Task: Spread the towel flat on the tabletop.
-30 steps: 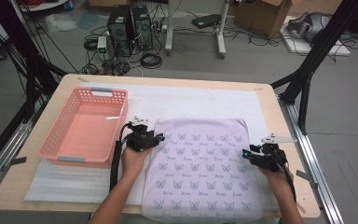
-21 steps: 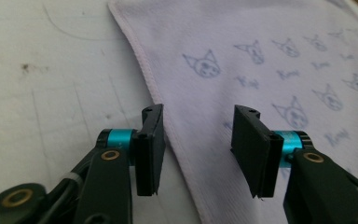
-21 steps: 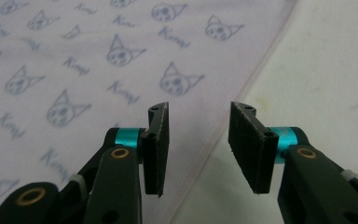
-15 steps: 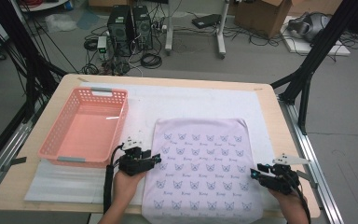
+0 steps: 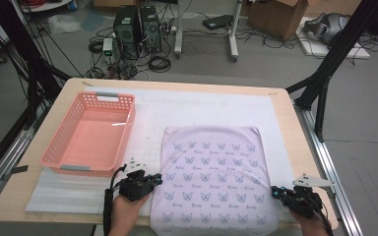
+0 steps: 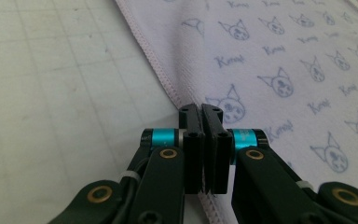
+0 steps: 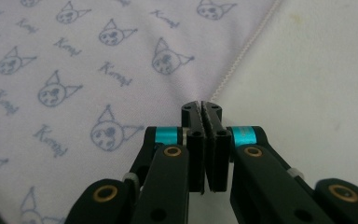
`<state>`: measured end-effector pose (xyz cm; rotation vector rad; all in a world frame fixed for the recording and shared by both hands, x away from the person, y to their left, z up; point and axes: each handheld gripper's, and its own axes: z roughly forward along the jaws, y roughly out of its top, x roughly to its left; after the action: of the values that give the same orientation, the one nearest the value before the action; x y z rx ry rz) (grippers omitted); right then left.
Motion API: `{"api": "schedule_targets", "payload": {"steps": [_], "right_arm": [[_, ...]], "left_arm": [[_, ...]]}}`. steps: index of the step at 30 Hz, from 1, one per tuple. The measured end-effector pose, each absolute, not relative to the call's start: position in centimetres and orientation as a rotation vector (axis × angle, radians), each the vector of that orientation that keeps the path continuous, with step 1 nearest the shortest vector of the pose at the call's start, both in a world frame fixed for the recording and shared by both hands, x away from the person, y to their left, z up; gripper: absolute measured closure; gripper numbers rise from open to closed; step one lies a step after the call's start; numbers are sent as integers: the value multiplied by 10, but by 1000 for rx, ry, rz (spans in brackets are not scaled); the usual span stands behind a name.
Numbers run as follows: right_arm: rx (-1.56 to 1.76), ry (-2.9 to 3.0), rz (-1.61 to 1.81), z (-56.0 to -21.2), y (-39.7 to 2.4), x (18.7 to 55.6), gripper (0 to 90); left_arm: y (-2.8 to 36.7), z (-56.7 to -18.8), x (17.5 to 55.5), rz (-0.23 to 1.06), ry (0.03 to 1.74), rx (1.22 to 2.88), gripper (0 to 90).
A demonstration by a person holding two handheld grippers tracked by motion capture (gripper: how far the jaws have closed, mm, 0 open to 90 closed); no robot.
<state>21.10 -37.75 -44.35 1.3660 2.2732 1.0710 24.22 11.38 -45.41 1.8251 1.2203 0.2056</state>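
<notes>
A pale lilac cloth (image 5: 211,177) printed with small cat faces lies flat on the white mat. My left gripper (image 5: 155,179) sits at its left hem near the front corner. In the left gripper view the jaws (image 6: 200,108) have just been closing and now meet on the stitched hem of the cloth (image 6: 284,70). My right gripper (image 5: 275,191) is at the cloth's right hem near the front. Its jaws (image 7: 201,106) have also just been closing and pinch the edge of the cloth (image 7: 74,56).
A pink plastic basket (image 5: 107,97) stands with nothing in it at the left of the table (image 5: 177,84). The white mat (image 5: 202,105) covers most of the top. Both hands are close to the table's front edge. Cables and computers lie on the floor behind.
Both hands have slid along the cloth's sides toward the front edge of the table. Both pairs of jaws, open before, now stand shut at the hems.
</notes>
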Motion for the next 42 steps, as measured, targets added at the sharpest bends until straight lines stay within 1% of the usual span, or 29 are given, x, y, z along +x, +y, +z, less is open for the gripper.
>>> {"api": "schedule_targets", "payload": {"steps": [5,6,7,8,9,10,12,13,15,18,20,22,24,25,27,29,30,31,32,33,35,38,41,42], "right_arm": [[1383,2309,1102,-442,-386,199,890],[1389,2318,1099,-441,-385,197,888],[1384,2329,1099,-441,-384,197,868],[1386,2322,1105,-440,-384,197,819],[1376,2309,1107,-440,-383,198,773],[1373,2288,1108,-439,-382,199,712],[1364,2230,1124,-436,-381,202,637],[1350,2198,1132,-434,-380,205,618],[1322,2166,1134,-432,-378,211,613],[1299,2138,1116,-432,-374,226,619],[1296,2135,1112,-432,-371,239,642],[1295,2131,1108,-433,-365,252,675],[1285,2136,1094,-435,-358,265,727],[1290,2135,1094,-436,-354,271,736],[1295,2151,1078,-438,-347,282,737],[1298,2168,1030,-443,-343,291,735],[1293,2180,997,-446,-342,294,738],[1295,2182,999,-448,-343,294,752],[1294,2181,1007,-448,-346,293,799],[1289,2190,993,-448,-348,291,876],[1306,2209,987,-445,-354,287,900],[1323,2208,975,-443,-363,283,900],[1321,2214,1008,-443,-366,287,893],[1312,2214,1012,-443,-365,288,874]], "left_arm": [[124,-456,226,166,1198,1816,863],[124,-456,225,164,1181,1814,839],[123,-456,226,172,1163,1809,764],[122,-456,229,191,1150,1807,657],[122,-455,232,204,1147,1804,572],[121,-454,236,214,1144,1799,553],[121,-451,244,230,1139,1790,547],[121,-449,249,234,1134,1780,549],[120,-446,258,241,1124,1772,549],[116,-443,273,241,1090,1770,554],[113,-441,283,251,1065,1774,579],[111,-440,293,250,1075,1767,587],[108,-440,302,275,1088,1757,607],[106,-441,307,276,1095,1756,625],[101,-440,318,284,1104,1788,636],[96,-441,328,294,1128,1759,653],[95,-441,335,283,1151,1772,662],[94,-441,340,279,1174,1772,674],[94,-441,345,283,1185,1765,680],[94,-440,350,275,1195,1751,685],[94,-440,358,281,1199,1755,686],[92,-443,370,299,1215,1765,686],[89,-447,382,326,1274,1786,683],[88,-449,386,337,1285,1794,673]]}}
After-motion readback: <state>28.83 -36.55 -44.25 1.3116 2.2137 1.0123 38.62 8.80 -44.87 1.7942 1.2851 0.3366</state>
